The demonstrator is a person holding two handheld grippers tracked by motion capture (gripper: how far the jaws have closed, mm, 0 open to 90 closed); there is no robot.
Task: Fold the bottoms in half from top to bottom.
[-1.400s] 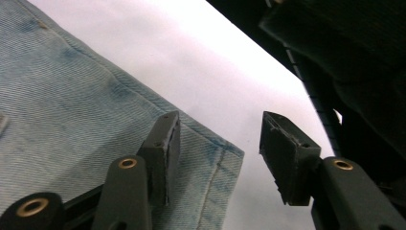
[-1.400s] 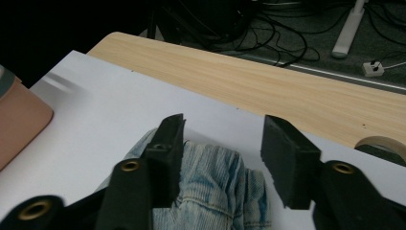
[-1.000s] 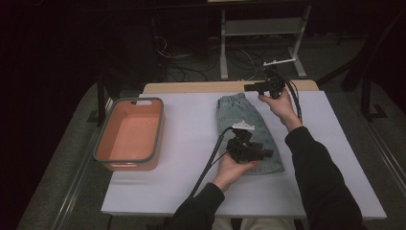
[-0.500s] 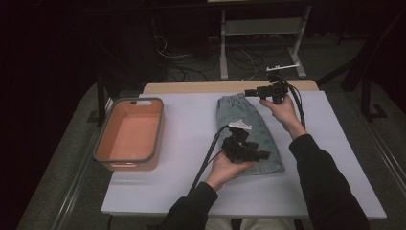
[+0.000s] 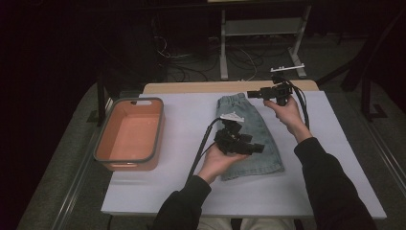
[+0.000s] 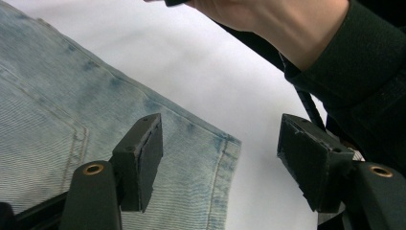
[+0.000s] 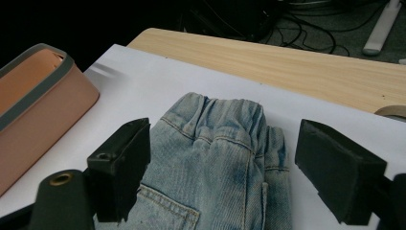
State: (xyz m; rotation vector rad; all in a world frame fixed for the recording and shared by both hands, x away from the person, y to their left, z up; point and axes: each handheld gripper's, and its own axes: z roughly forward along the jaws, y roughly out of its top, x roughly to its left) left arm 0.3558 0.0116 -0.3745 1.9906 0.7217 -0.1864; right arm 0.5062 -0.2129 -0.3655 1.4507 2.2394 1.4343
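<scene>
Plainly: faded ribbed denim shorts [image 5: 249, 132], gathered waistband, stitched hem.

- No words or numbers can be read anywhere.
- The white tag [image 5: 233, 116] on the jeans [image 5: 249, 139] is too small to read (just a blur).

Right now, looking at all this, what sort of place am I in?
Probably a lab or recording workspace rather than a home. A table with a white cover holds folded denim shorts and an orange bin; loose cables lie tangled on the dark floor behind, and a person works with a hand-held gripper in each hand.
</scene>
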